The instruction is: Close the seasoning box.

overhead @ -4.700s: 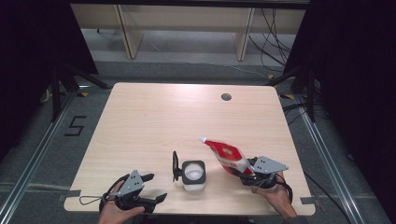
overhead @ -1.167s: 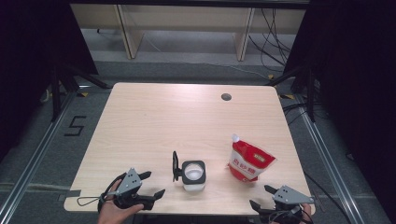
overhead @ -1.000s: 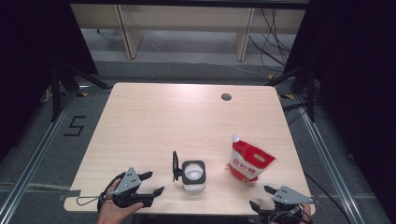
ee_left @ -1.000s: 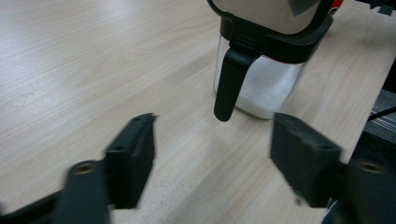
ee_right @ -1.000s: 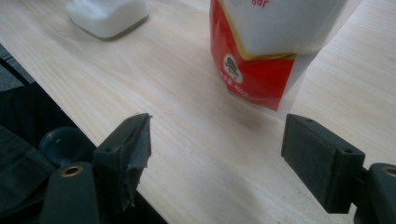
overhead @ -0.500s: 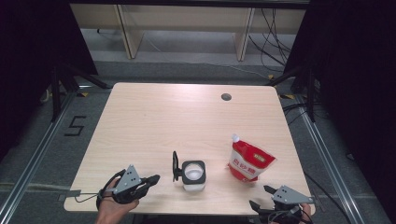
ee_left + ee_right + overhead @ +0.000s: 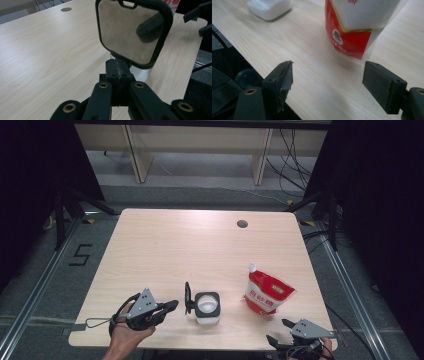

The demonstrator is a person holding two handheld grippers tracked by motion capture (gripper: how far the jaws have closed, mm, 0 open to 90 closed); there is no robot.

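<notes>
Where the pale wood surface (image 7: 165, 245) stands on a grey floor between dark curtains, with wooden shelf legs and loose cables beyond its far edge, most of the top lies bare, and a small round hole (image 7: 242, 224) sits near the far right side. Close to the near edge stands a white jar (image 7: 207, 306) with a black square rim, its hinged lid (image 7: 188, 297) standing upright on the jar's left side. Just to the right of the jar, apart from it, a red and white pouch (image 7: 266, 291) with a spout stands upright. The left hand-held gripper (image 7: 170, 306) is held low over the near left part of the surface, its jaws pressed together on nothing after just closing, tips pointing at the lid and just short of it; in the left gripper view the lid (image 7: 130, 32) rises right behind the closed tips. The right hand-held gripper (image 7: 279, 331) waits at the near edge below the pouch, jaws wide apart and empty, with the pouch (image 7: 352, 27) directly ahead and nothing between. The far half and left side of the surface offer free room.
</notes>
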